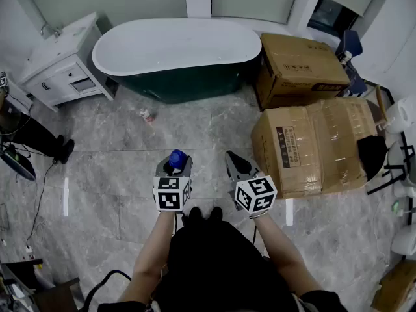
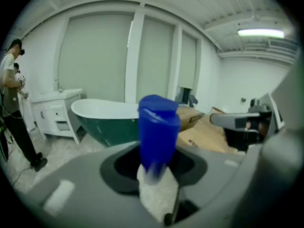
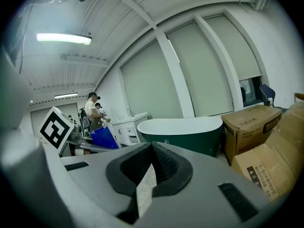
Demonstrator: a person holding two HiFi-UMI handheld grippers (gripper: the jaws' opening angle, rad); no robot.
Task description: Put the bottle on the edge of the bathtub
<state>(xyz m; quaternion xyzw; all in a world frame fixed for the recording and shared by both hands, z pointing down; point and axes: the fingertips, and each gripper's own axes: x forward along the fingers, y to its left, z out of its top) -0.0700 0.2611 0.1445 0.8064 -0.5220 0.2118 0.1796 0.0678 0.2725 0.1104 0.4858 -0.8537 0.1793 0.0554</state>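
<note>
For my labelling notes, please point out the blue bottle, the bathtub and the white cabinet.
blue bottle (image 2: 158, 129): left gripper view, its blue body.
bathtub (image 1: 188, 84): head view, green outer wall.
white cabinet (image 1: 64, 45): head view, its top.

Only the blue top of the bottle (image 2: 158, 122) shows above the left tongs (image 1: 173, 166); its lower body is hidden between them, its base blurred; a small item (image 1: 147, 115) on the floor beyond those tongs, before the bathtub (image 1: 175, 77), is too small to tell.

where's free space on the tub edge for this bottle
The whole tub rim is bare. The front edge facing you is easiest, with open floor before it. The right end is crowded by cardboard boxes; the left end sits near the white cabinet.
</note>
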